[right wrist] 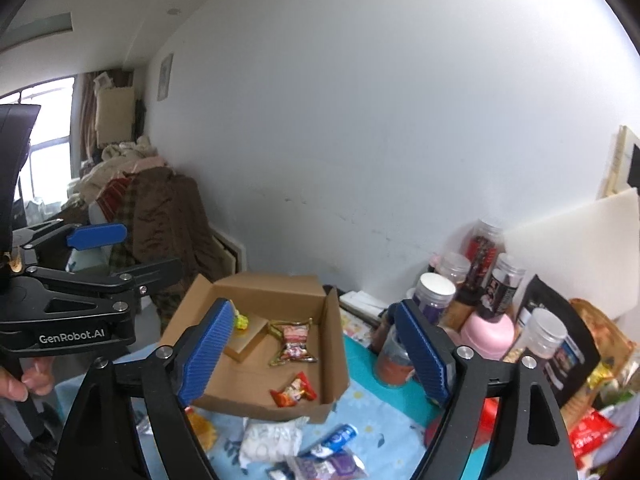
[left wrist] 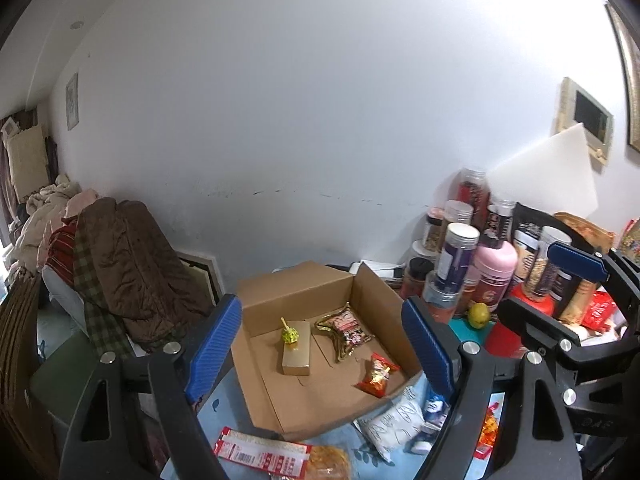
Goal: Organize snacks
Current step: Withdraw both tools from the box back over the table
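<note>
Both tongs, left (left wrist: pixel 320 344) and right (right wrist: pixel 316 350), are wide open and hold nothing. The cardboard box (left wrist: pixel 296 288) sits mid-frame with a red snack packet (left wrist: pixel 377 374) inside. "GenRobot.AI" shows at left.

Open cardboard box (left wrist: pixel 320 344), snacks (left wrist: pixel 376 374) inside

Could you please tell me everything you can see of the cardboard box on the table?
The cardboard box is shallow, brown and open-topped, its flaps folded outward. It rests on the blue patterned tablecloth, in front of the white wall. Inside lie a gold box with a green-wrapped lollipop on top, a gold-edged star-shaped packet and a small red snack packet. A white packet lies against its near edge. Neither gripper touches it.
</note>
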